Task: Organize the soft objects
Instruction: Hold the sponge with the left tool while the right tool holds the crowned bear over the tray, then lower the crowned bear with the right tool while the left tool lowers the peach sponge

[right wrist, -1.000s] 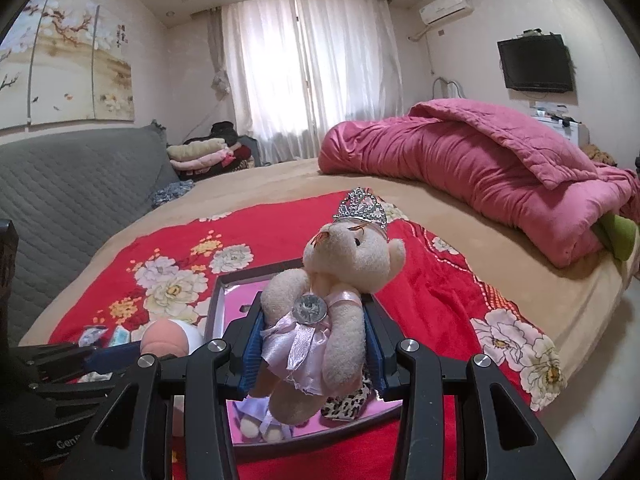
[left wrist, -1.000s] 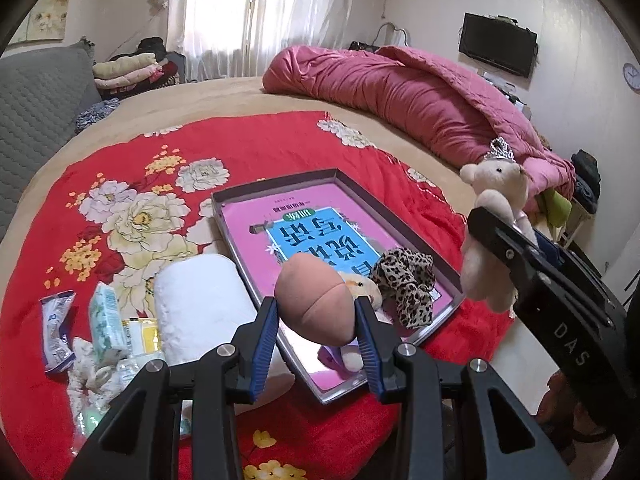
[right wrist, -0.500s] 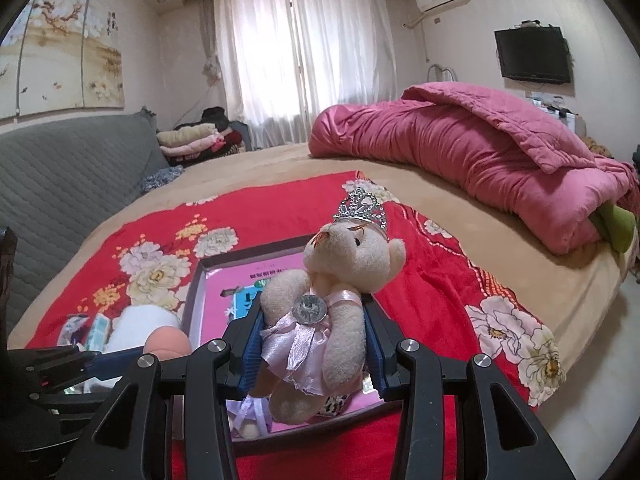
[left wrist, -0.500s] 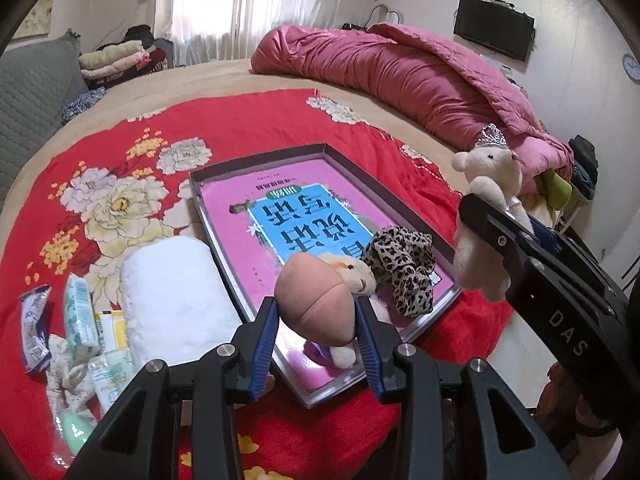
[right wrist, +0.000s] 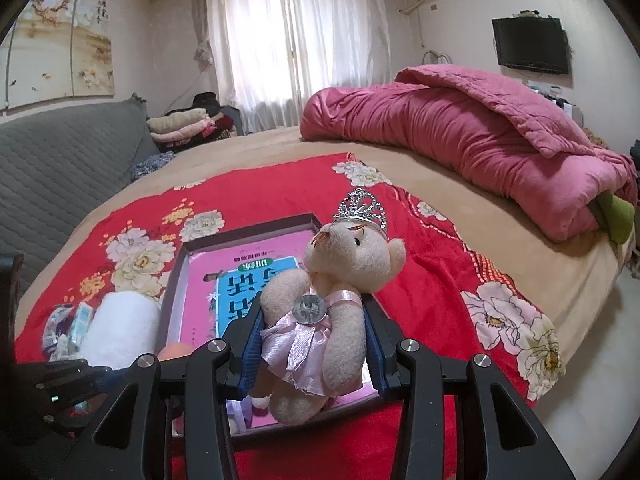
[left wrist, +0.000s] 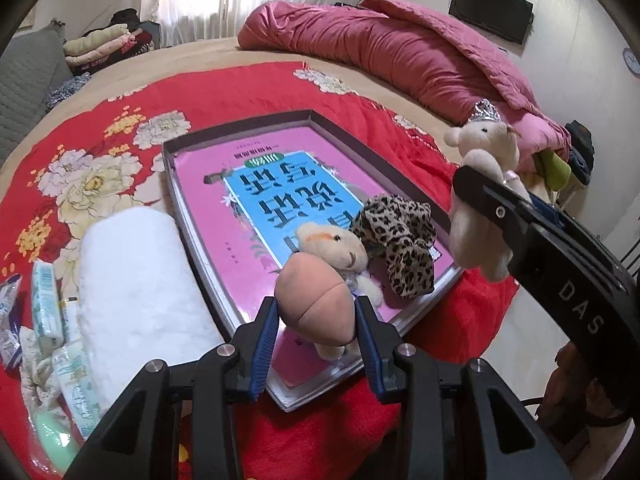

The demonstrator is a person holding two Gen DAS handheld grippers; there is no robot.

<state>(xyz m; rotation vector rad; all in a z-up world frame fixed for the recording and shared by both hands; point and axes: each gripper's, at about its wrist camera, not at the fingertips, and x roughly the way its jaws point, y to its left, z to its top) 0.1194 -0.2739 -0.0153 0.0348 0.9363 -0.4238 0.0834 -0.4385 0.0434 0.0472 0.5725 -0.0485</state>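
Note:
My left gripper [left wrist: 315, 322] is shut on a peach-coloured soft ball [left wrist: 314, 306], held just above the near corner of a shallow grey tray [left wrist: 248, 126] lined with a pink and blue book cover. In the tray lie a small cream plush bear [left wrist: 334, 242] and a leopard-print scrunchie [left wrist: 396, 226]. My right gripper [right wrist: 312, 344] is shut on a cream teddy bear [right wrist: 340, 272] with a silver crown and a pink dress. That bear [left wrist: 480, 184] hangs over the tray's right edge in the left wrist view.
A rolled white towel [left wrist: 132, 280] lies left of the tray on the red floral blanket [left wrist: 120, 92]. Several small packets [left wrist: 44, 308] sit at the far left. A bunched pink quilt [right wrist: 460, 140] fills the back right; the bed edge [right wrist: 580, 292] drops to the floor on the right.
Both grippers have sunk toward the tray with their toys still clamped. The tray and its contents appear larger and closer in both views.

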